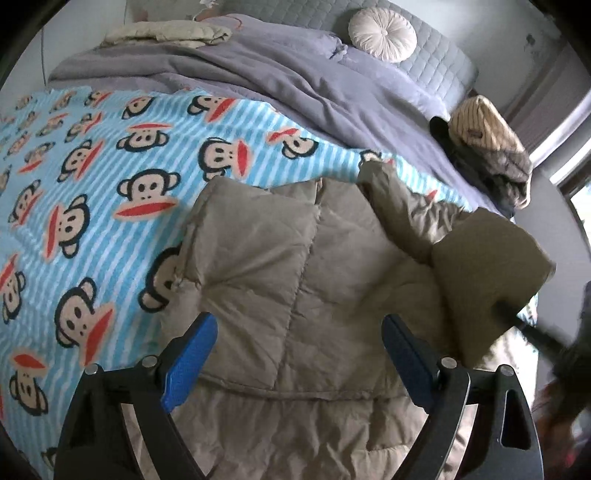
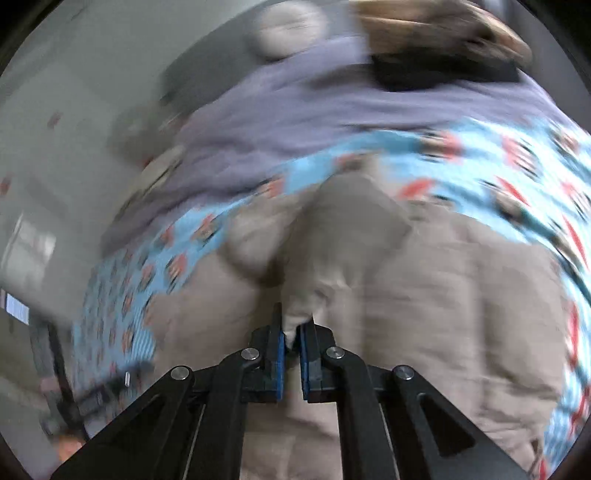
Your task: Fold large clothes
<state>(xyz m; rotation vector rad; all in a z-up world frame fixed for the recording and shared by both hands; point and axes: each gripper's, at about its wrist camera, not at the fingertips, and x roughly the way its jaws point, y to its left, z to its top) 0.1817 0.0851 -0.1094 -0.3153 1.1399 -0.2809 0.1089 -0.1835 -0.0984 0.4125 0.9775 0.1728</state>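
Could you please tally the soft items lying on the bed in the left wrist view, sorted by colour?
Beige or tan: 2, the quilted coat and the folded cream garment
Blue patterned: 1, the monkey blanket
Purple-grey: 1, the duvet
White: 1, the round cushion
Mixed striped and dark: 1, the clothes pile
Total: 6

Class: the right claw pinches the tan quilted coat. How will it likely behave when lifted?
The coat probably droops: the pinched part already bunches at the right claw. Puffy panels suggest it is light but bulky. Folds may spring open.
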